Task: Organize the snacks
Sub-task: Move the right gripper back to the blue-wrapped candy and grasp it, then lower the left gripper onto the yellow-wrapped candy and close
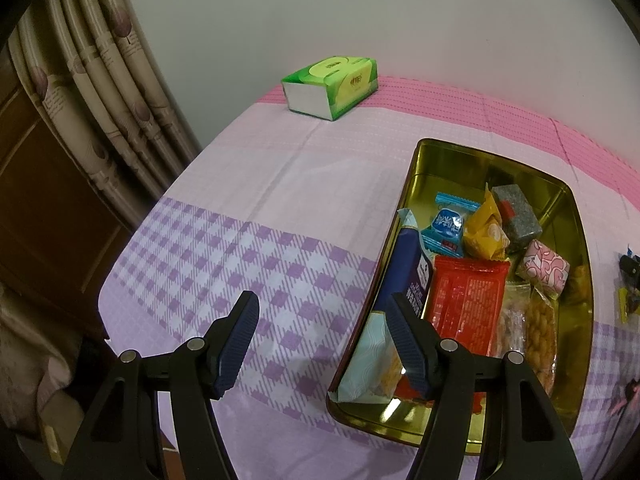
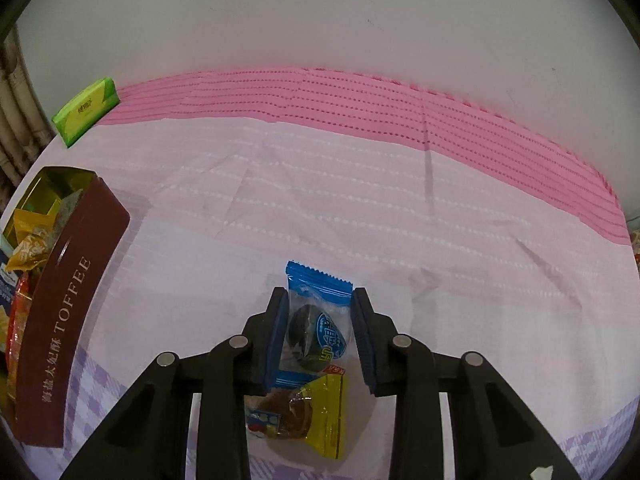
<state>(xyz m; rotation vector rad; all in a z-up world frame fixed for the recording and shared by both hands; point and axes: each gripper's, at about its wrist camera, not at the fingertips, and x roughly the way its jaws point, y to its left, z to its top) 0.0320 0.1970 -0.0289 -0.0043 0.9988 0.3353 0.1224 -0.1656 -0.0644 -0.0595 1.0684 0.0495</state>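
Right gripper (image 2: 320,334) clenched on blue-wrapped snack (image 2: 318,320), yellow-wrapped snack (image 2: 316,412) loose at 6 o'clock; toffee tin (image 2: 60,320) at 9 o'clock already well stocked; left gripper (image 1: 320,344) released, empty, straddling tin's near rim; two pieces outstanding.

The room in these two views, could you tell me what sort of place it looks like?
Probably a home room: a table under a pink and purple checked tablecloth against a plain wall, patterned curtains at the side, a green tissue box and a toffee tin of snacks.
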